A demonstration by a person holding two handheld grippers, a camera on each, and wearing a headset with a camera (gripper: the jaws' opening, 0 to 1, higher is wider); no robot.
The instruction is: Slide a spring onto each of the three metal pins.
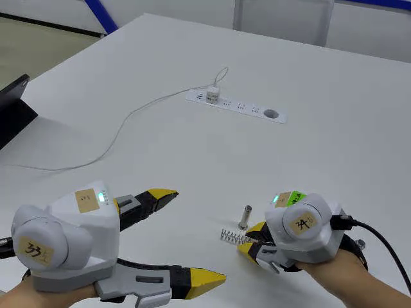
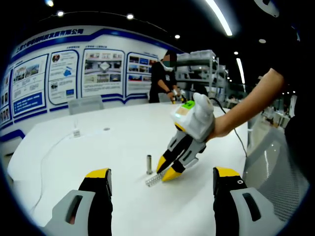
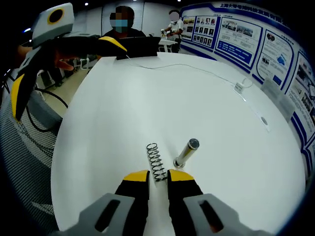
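1. The right gripper [image 3: 157, 178] had its yellow-tipped jaws almost together. The near end of the thin silver wire spring [image 3: 155, 161] sat between them and appeared to be pinched there, with most of the coil free in front.
2. The spring lay nearly flat and low over the white bench [image 1: 192, 147], with its free end pointing away from the gripper. The short silver metal pin [image 3: 186, 153] stood upright just beside the spring, close to it but not touching.
3. The left gripper [image 1: 186, 237] was wide open and held nothing. It hovered apart, on the other side of the pin.
4. The step in hand seemed to be to bring this spring over this pin. For that, the spring probably had to be turned upright, so that its open free end faced down over the top of the pin.
5. The grip should be gentle. Too hard a squeeze could flatten the coils, and then the pin would not enter.
6. The pin stood free and would likely tip at a sideways push. The empty left gripper could steady it low on the shaft, leaving the top free.
7. It was wise to release only when several coils were around the pin. Otherwise the spring could jump off and roll away.
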